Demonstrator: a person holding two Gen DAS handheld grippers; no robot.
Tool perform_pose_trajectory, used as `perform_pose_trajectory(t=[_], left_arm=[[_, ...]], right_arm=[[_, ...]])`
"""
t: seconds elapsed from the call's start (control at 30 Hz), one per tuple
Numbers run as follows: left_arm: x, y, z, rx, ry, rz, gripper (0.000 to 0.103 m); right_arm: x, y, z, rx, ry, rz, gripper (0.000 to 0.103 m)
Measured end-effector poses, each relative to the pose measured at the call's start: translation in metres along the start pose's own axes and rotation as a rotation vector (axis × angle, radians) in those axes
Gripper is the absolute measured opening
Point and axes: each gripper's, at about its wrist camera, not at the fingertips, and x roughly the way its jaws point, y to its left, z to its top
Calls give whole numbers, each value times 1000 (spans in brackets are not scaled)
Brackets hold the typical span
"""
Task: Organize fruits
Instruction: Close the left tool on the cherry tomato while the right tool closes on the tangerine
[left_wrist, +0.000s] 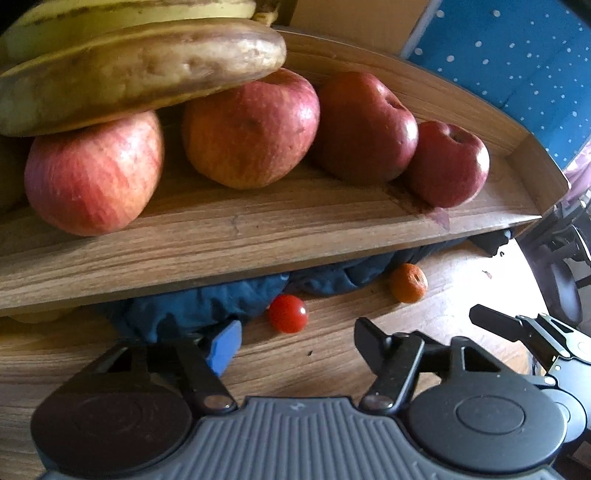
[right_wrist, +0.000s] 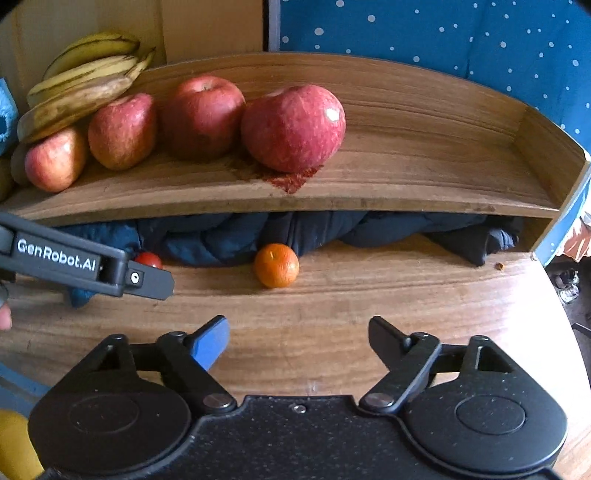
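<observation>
Shelf (right_wrist: 369, 192): a raised wooden ledge with a low back wall and a side wall at its right end; its right half is bare.
Apples (right_wrist: 293, 127): four red ones in a row on the left part of the shelf, the rightmost near the middle.
Bananas (right_wrist: 79, 79): a browning bunch at the shelf's left end, lying on the leftmost apples.
Under the shelf: a dark blue cloth (right_wrist: 229, 236) fills most of the gap above the worktop (right_wrist: 369, 314).
Orange (right_wrist: 276, 265): on the worktop at the cloth's edge, ahead of the right claw (right_wrist: 297, 339).
Tomato (left_wrist: 288, 314): small and red, on the worktop just beside the cloth, ahead of the left claw (left_wrist: 295, 341).
Left claw: released, nothing between its fingers.
Right claw: released, empty, bare wood between it and the orange.
Worktop edge: rounded, dropping away at the right.
Writing: "GenRobot.AI" in white on the left claw's finger, in the right wrist view.
</observation>
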Motion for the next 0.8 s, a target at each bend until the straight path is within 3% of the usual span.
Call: perform_pose_trajectory(t=[0.2,0.33,0.8], left_arm=[[2,1,4,-15,-6,-13,56],[2,2,5,-25,-7,-15,55],[10,3,7,-46,8,-1,40]], right_arm=[[11,3,13,-8,-26,33,71],[21,7,21,-30,-27,39,61],[44,13,31,-36,-18,39,50]])
